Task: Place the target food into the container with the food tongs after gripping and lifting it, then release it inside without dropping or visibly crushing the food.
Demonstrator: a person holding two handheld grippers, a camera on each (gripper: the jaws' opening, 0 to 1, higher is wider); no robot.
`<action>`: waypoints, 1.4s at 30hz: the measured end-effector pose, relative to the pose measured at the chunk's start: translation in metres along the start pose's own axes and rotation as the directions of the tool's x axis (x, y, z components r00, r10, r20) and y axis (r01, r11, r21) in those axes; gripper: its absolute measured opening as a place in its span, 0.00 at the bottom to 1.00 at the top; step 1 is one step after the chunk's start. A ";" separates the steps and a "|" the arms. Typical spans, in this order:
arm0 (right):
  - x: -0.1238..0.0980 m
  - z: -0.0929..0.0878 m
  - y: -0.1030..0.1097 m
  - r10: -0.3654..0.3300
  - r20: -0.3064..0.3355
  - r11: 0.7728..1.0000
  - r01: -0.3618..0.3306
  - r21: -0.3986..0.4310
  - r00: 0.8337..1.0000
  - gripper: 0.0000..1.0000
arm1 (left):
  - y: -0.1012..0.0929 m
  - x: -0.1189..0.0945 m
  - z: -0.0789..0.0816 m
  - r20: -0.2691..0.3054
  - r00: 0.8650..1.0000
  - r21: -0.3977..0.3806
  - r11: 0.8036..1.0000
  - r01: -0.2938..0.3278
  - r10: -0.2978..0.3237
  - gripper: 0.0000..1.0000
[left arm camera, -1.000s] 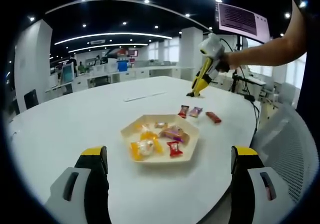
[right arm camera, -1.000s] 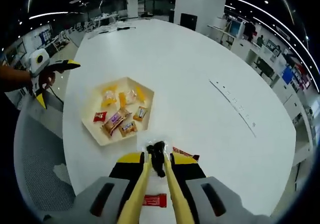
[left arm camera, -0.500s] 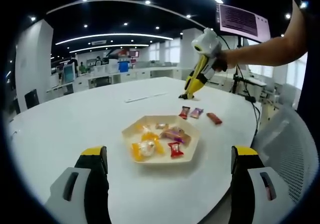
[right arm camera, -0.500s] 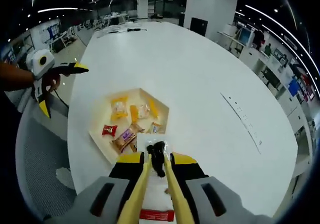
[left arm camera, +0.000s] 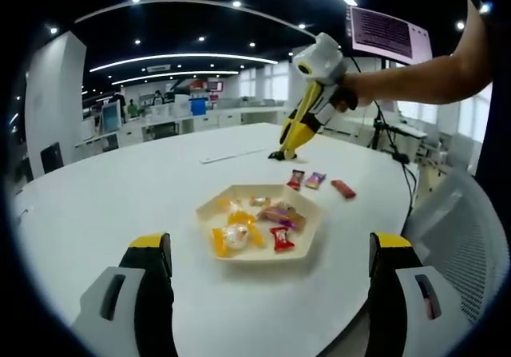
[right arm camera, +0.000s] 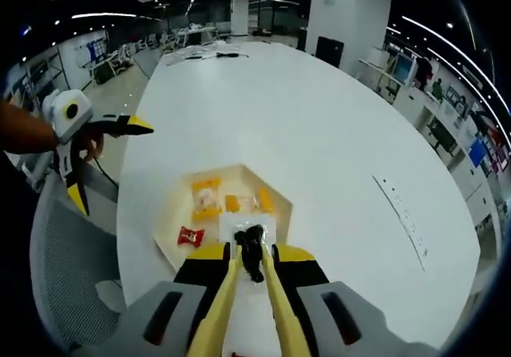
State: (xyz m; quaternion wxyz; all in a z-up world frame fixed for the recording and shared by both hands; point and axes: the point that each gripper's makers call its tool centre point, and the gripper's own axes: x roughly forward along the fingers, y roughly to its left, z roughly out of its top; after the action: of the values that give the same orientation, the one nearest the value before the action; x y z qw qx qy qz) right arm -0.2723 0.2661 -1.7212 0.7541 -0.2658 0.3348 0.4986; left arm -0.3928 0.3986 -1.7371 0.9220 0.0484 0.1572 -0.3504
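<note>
Right gripper (right arm camera: 249, 255): clenched on yellow tongs (right arm camera: 275, 317), which pinch a clear-wrapped snack (right arm camera: 248, 234).
Snack: at the tong tips, over the tray (right arm camera: 164, 233).
Left gripper (left arm camera: 271, 249): released, jaws wide, tray just ahead.

The left gripper (left arm camera: 267, 249) sits low with its two yellow-tipped jaws spread wide apart, nothing between them. In the right gripper view it shows at the left, gripped by a hand (right arm camera: 86, 143). The right gripper (right arm camera: 249, 255) has its jaws pressed around the yellow tongs (right arm camera: 243, 309). In the left gripper view a bare forearm (left arm camera: 415, 77) reaches in from the right, carrying it high with the tongs angled downward.
</note>
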 end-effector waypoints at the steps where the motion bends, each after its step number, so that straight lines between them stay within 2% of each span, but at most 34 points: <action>1: 0.000 0.001 0.001 0.002 0.001 1.000 -0.002 -0.002 1.000 0.20 | 0.000 0.000 0.000 0.000 1.000 0.000 1.000 -0.001 0.001 0.99; 12: 0.014 0.029 0.022 0.037 0.005 0.998 -0.037 -0.053 0.999 0.20 | 0.001 0.000 0.001 0.004 1.000 -0.002 1.000 -0.004 0.004 0.99; 18: 0.019 0.035 0.027 0.046 0.006 0.997 -0.046 -0.063 0.999 0.20 | 0.002 -0.001 0.001 0.008 1.000 -0.002 1.000 -0.007 0.007 0.99; 19: 0.019 0.036 0.028 0.052 0.010 0.996 -0.051 -0.067 0.999 0.22 | 0.002 -0.001 0.001 0.007 1.000 -0.004 1.000 -0.007 0.007 0.99; 20: 0.021 0.038 0.036 0.101 0.020 0.992 -0.099 -0.084 0.995 0.23 | 0.003 -0.001 0.001 0.010 1.000 -0.004 1.000 -0.008 0.008 0.99; 22: 0.019 0.039 0.031 0.067 0.021 0.993 -0.064 -0.104 0.998 0.23 | 0.003 -0.001 0.001 0.011 1.000 -0.005 1.000 -0.008 0.008 0.99; 31: 0.014 0.042 0.031 0.073 0.034 0.992 -0.069 -0.105 0.997 0.25 | 0.003 -0.001 0.001 0.009 1.000 -0.004 1.000 -0.008 0.008 0.99; 42: 0.002 0.037 0.019 0.038 0.050 0.996 -0.033 -0.086 0.998 0.26 | 0.001 0.000 0.000 0.005 1.000 -0.002 1.000 -0.002 0.002 0.99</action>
State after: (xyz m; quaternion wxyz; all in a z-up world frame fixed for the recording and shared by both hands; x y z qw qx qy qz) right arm -0.2805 0.3017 -1.7003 0.7415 -0.2788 0.2983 0.5324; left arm -0.3921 0.3995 -1.7368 0.9228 0.0470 0.1552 -0.3494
